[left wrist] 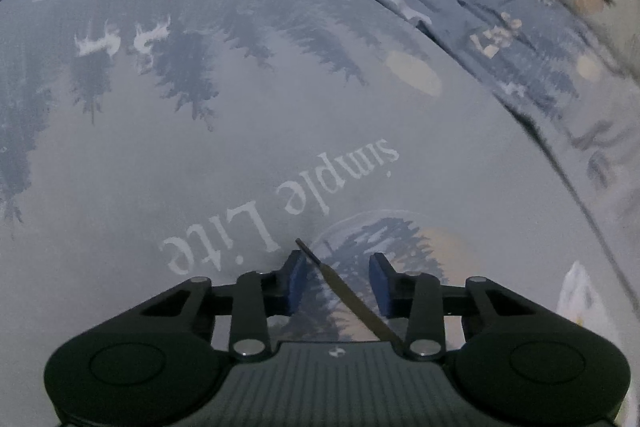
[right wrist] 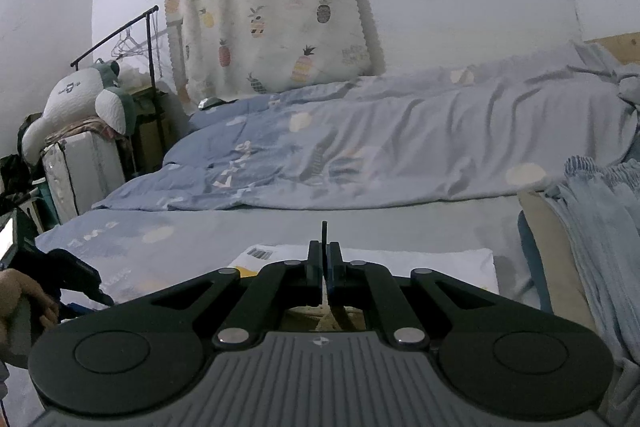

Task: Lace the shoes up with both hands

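A: What is underneath the grippers?

B: A bed with a pale blue sheet (left wrist: 200, 155) printed with dark pine trees, white deer, cream discs and lettering. A rumpled duvet (right wrist: 400, 147) in the same print lies along the far side, against a white wall.

A: And the room?

B: A pineapple-patterned cloth (right wrist: 272, 7) hangs on that wall. At the far left stand a clothes rail (right wrist: 120, 31) with hangers and a plush toy (right wrist: 80, 103) on stacked storage. A white parcel bag (right wrist: 440, 263) lies just beyond the right gripper.

A: The tools?

B: The left gripper (left wrist: 338, 279) has its 2 pads apart, with a lace end (left wrist: 344, 291) lying slantwise between them, touching the left pad. The right gripper (right wrist: 323, 267) is clamped on another lace tip (right wrist: 324, 233), which sticks straight up. No shoe is visible.
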The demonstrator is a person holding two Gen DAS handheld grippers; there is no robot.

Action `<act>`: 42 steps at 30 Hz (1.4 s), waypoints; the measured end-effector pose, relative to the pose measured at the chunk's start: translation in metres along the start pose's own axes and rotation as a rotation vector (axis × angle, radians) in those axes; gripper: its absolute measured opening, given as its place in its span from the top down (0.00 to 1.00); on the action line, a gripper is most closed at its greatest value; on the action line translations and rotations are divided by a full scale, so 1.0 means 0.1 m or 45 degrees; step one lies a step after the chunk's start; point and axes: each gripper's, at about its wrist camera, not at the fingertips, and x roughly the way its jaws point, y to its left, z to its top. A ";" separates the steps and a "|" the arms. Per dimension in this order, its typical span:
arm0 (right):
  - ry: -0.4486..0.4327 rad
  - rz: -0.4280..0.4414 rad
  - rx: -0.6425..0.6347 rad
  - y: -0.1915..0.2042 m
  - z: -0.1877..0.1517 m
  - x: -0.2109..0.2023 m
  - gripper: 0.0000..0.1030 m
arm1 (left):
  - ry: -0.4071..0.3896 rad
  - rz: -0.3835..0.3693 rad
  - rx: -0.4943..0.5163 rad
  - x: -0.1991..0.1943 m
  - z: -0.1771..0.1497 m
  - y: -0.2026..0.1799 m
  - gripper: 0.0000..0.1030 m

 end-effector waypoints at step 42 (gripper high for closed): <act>-0.459 0.038 -0.317 0.84 2.09 -1.25 0.98 | -0.531 -1.373 0.469 -3.30 0.29 -1.59 1.00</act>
